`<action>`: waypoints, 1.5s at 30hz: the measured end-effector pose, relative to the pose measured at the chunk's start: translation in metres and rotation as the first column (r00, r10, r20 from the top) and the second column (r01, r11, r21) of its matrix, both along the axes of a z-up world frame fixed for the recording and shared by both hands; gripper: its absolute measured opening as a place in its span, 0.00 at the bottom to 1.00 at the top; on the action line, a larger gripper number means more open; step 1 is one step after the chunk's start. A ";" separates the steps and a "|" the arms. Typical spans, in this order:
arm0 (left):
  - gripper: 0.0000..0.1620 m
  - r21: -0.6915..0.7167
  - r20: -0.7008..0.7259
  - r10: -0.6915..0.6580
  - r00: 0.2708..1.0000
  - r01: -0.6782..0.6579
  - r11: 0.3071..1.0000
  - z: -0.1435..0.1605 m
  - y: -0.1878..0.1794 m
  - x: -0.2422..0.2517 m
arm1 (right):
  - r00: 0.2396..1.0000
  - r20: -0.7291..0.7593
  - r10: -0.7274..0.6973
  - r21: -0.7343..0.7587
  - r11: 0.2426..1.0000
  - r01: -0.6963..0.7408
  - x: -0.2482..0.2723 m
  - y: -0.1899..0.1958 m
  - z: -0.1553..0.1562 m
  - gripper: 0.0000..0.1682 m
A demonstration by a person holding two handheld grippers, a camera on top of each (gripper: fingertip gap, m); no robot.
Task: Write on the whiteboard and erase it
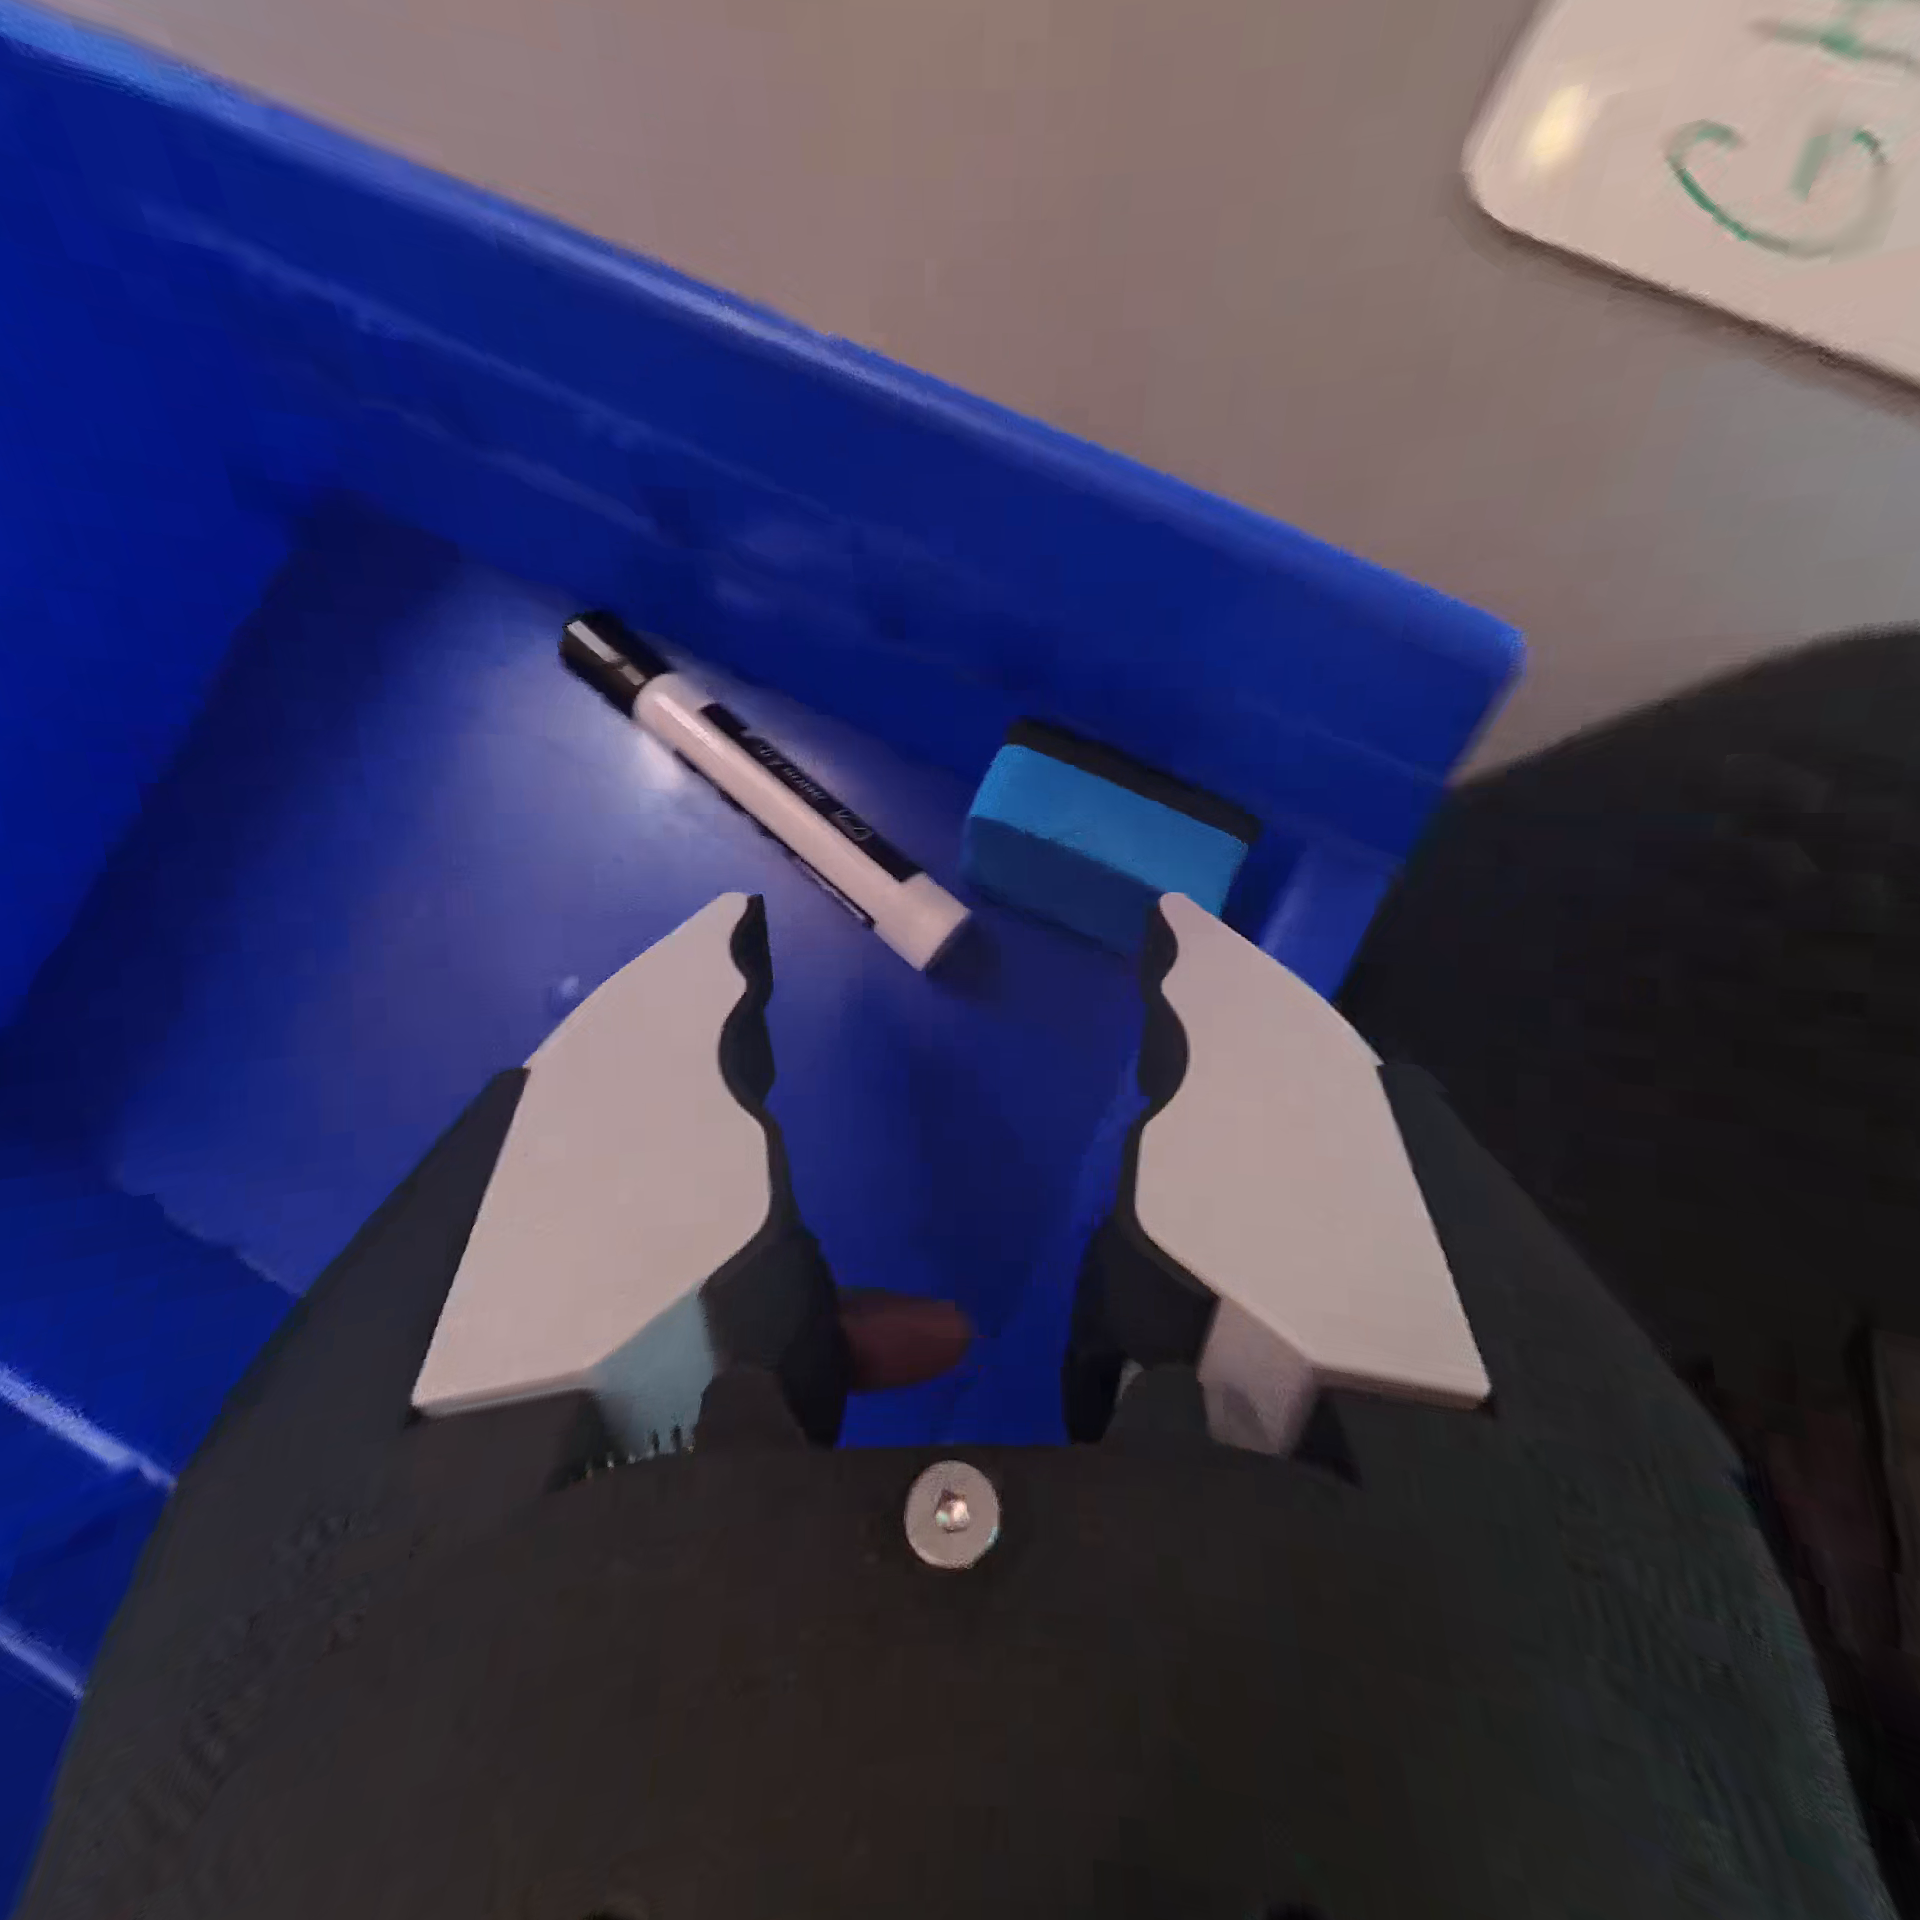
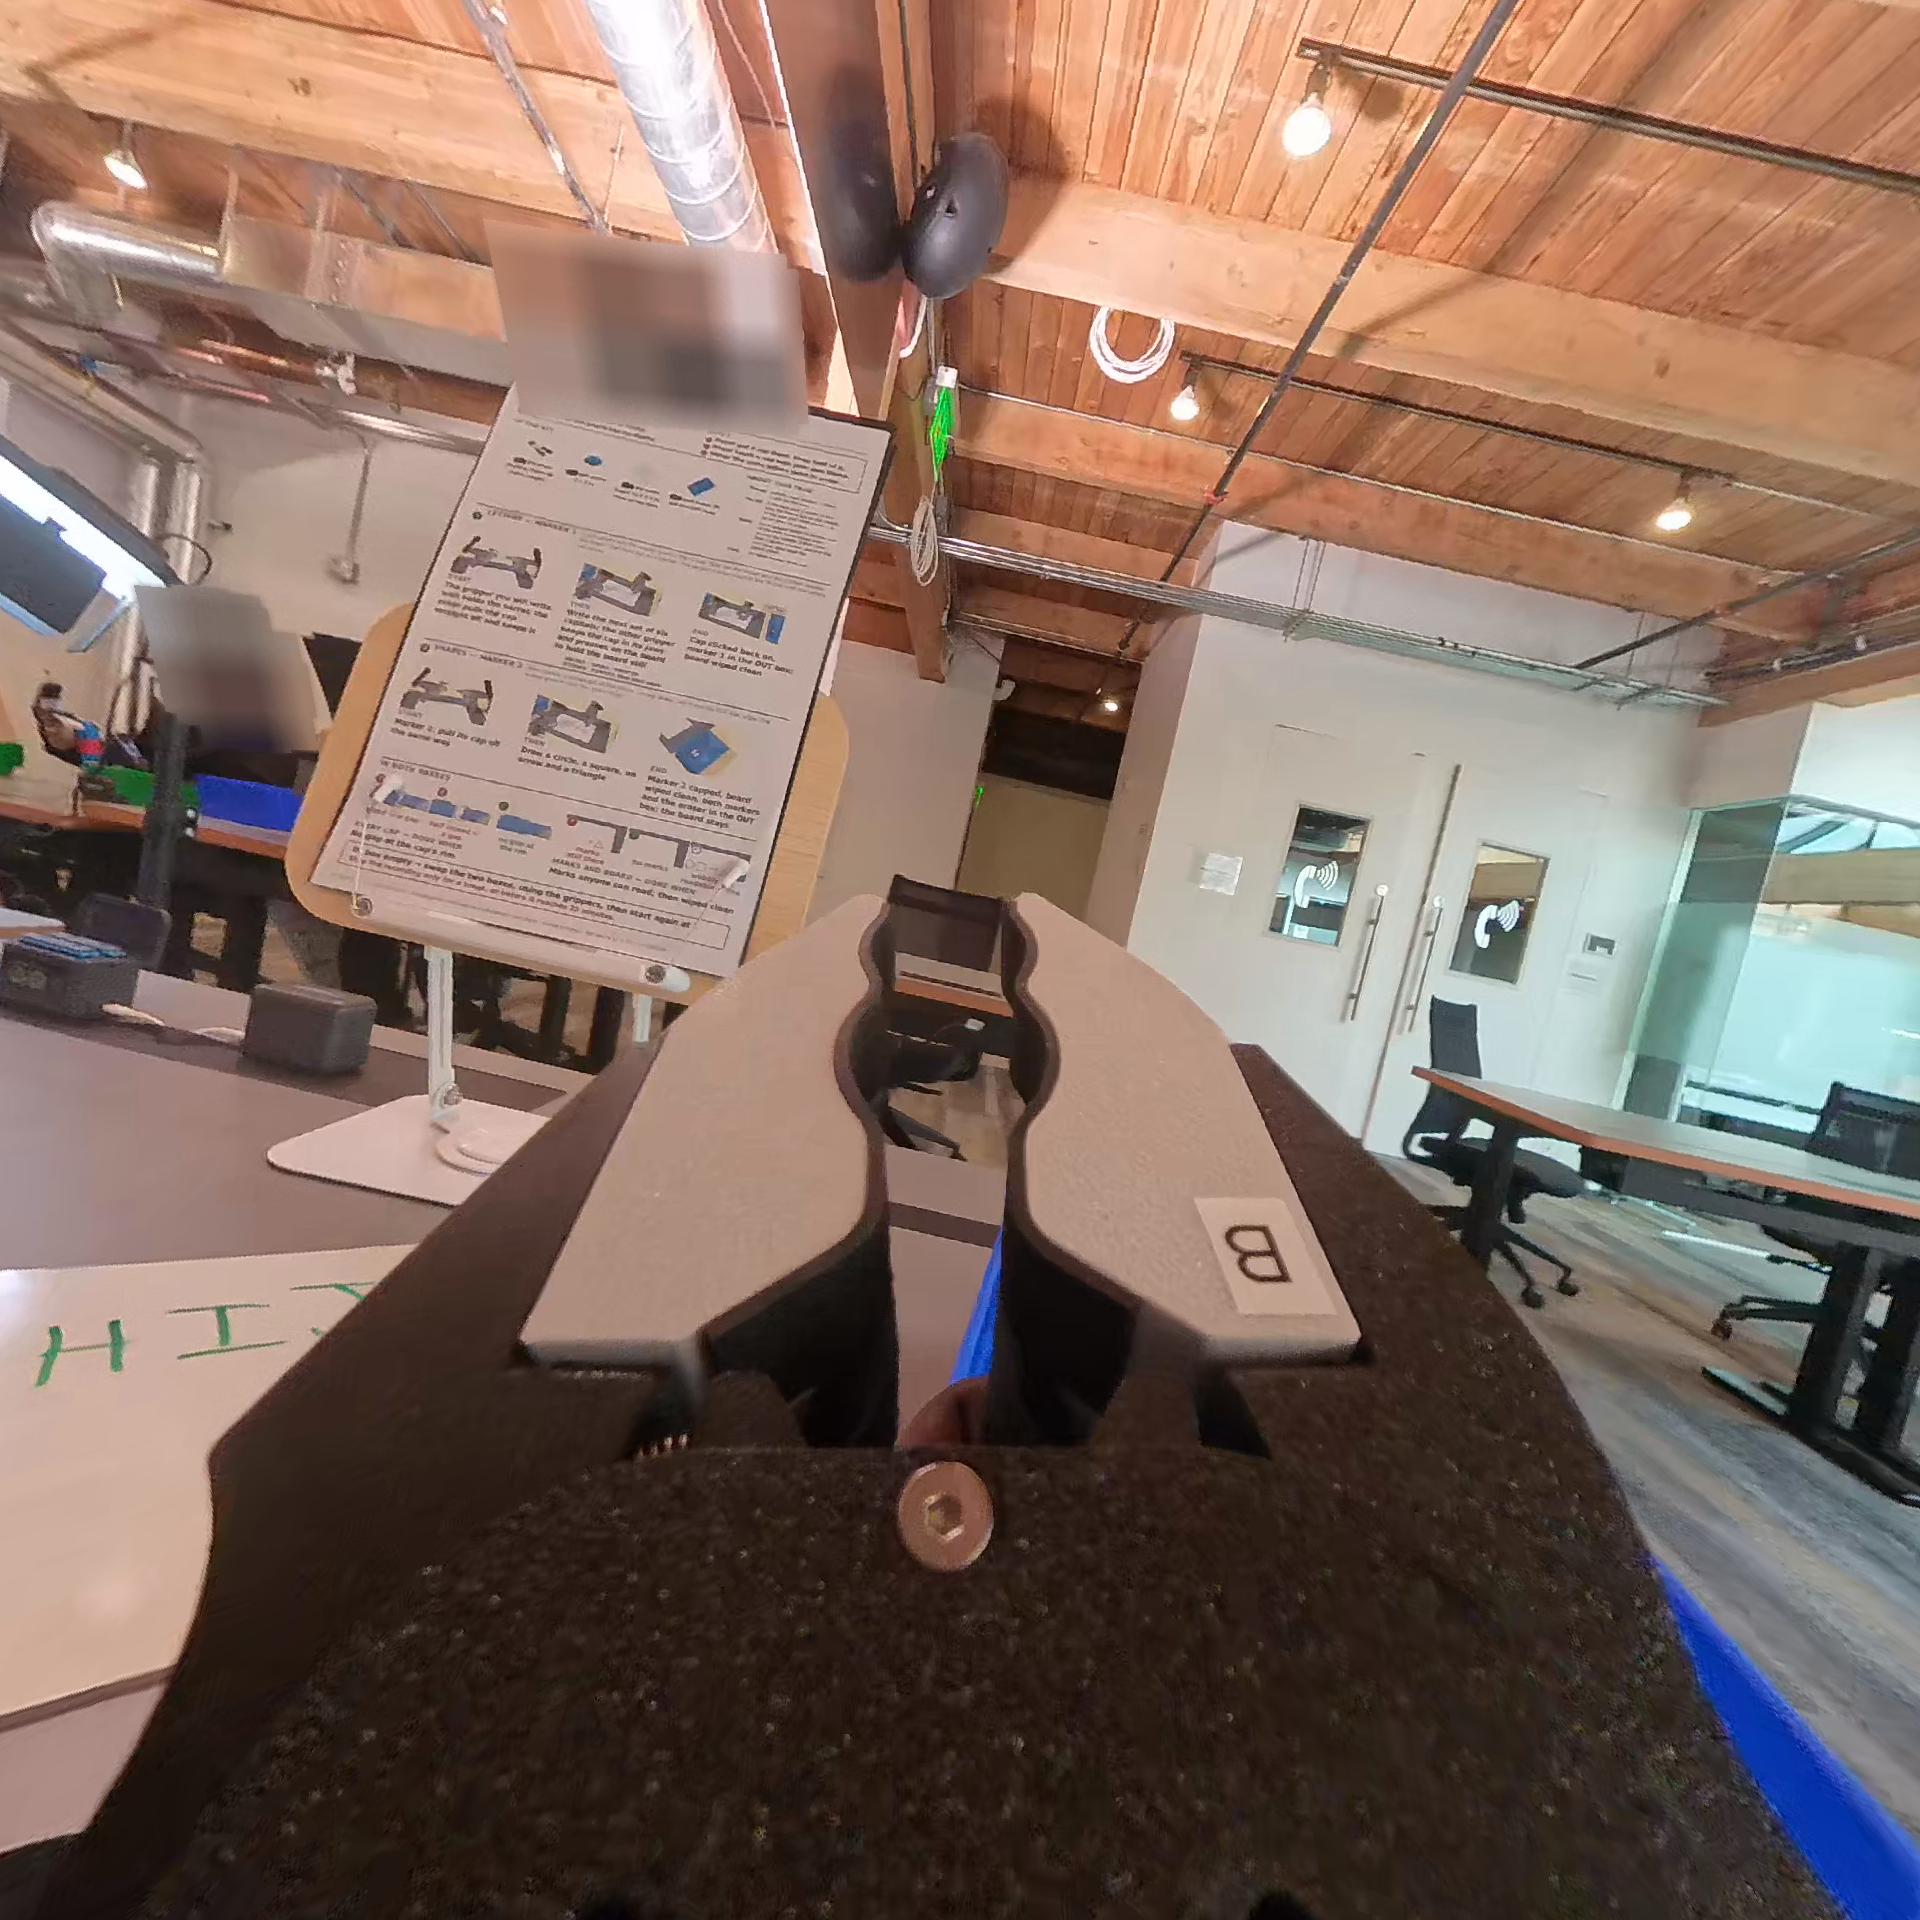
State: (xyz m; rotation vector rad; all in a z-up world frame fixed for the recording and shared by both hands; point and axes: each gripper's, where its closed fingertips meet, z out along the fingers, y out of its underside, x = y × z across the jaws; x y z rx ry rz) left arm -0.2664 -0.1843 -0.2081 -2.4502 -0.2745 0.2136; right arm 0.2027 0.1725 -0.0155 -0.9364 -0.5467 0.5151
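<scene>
In the left wrist view a blue bin (image 1: 727, 436) holds a white marker with a black cap (image 1: 769, 795) and a blue eraser with a black pad (image 1: 1107, 831) near its right corner. My left gripper (image 1: 961, 920) is open and empty, hovering over the bin just short of the marker's end and the eraser. The whiteboard (image 1: 1714, 177) with green writing lies on the grey table at the top right. In the right wrist view my right gripper (image 2: 940, 914) is nearly closed with a narrow gap, holds nothing and points up and away over the table. The whiteboard (image 2: 125, 1455) lies at its lower left.
An instruction sheet on a white stand (image 2: 613, 707) stands on the grey table (image 2: 156, 1153) behind the whiteboard. A blue bin edge (image 2: 1787, 1745) shows at the lower right. A dark round shape (image 1: 1662, 987) sits right of the bin. Desks and office chairs (image 2: 1486, 1153) stand beyond. About 60 centimetres separates my left fingertips from my right.
</scene>
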 end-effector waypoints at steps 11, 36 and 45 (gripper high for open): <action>0.39 0.056 0.070 -0.357 0.932 0.353 0.934 -0.005 0.023 0.015 | 0.999 0.032 0.015 -0.020 1.000 -0.014 -0.012 0.001 -0.008 0.09; 0.32 -0.280 0.183 -0.366 0.912 0.406 0.870 -0.002 -0.033 0.014 | 0.997 0.059 0.041 -0.007 0.999 -0.041 -0.026 -0.002 -0.010 0.06; 0.13 0.378 0.025 0.004 1.000 -0.013 0.926 0.085 -0.008 -0.021 | 0.963 0.152 0.222 -0.015 0.975 -0.222 -0.064 -0.031 -0.018 0.07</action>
